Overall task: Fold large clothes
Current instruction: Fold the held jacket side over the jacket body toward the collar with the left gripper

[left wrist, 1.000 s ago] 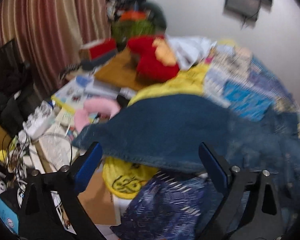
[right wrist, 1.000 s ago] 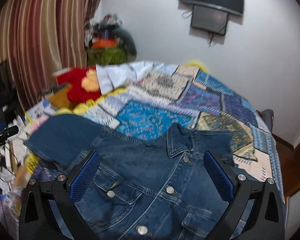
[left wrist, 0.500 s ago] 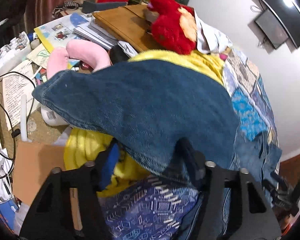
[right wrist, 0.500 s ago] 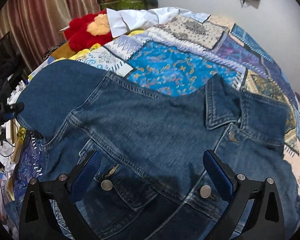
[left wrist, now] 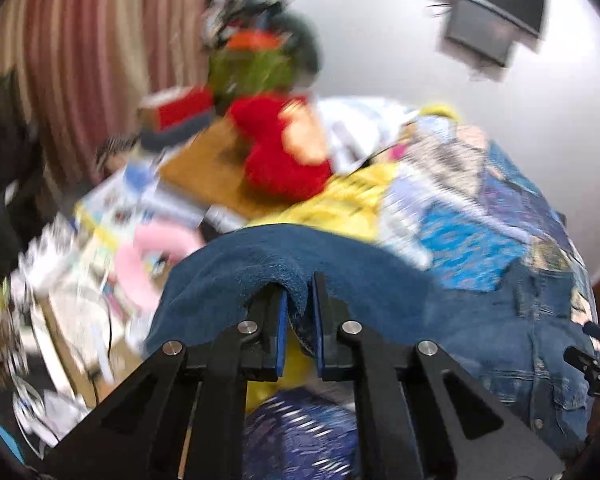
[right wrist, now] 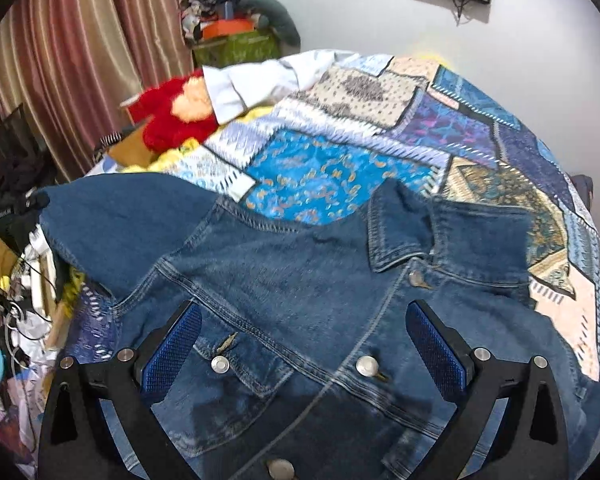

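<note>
A blue denim jacket [right wrist: 300, 280] lies face up and buttoned on the bed, collar [right wrist: 404, 236] toward the far side. Its left sleeve [left wrist: 260, 260] hangs over the bed's left edge. My left gripper [left wrist: 299, 304] is shut on a fold of that sleeve, which bunches up between the blue pads and is raised off the bed. In the right wrist view the left gripper [right wrist: 12, 216] shows at the sleeve's end. My right gripper [right wrist: 302, 312] is open just above the jacket's chest, its fingers [right wrist: 172, 344] either side of the button placket, holding nothing.
A patchwork quilt [right wrist: 340, 176] covers the bed. A red plush toy [right wrist: 168, 120] and a white shirt [right wrist: 260, 80] lie at its far left. Beside the bed a cluttered low table [left wrist: 204, 172] holds books, a pink neck pillow [left wrist: 140, 264] and cables. A striped curtain [right wrist: 80, 60] hangs left.
My left gripper went from wide open to shut on the jacket's sleeve and lifted it. The right gripper stayed open and shifted slightly over the jacket's front.
</note>
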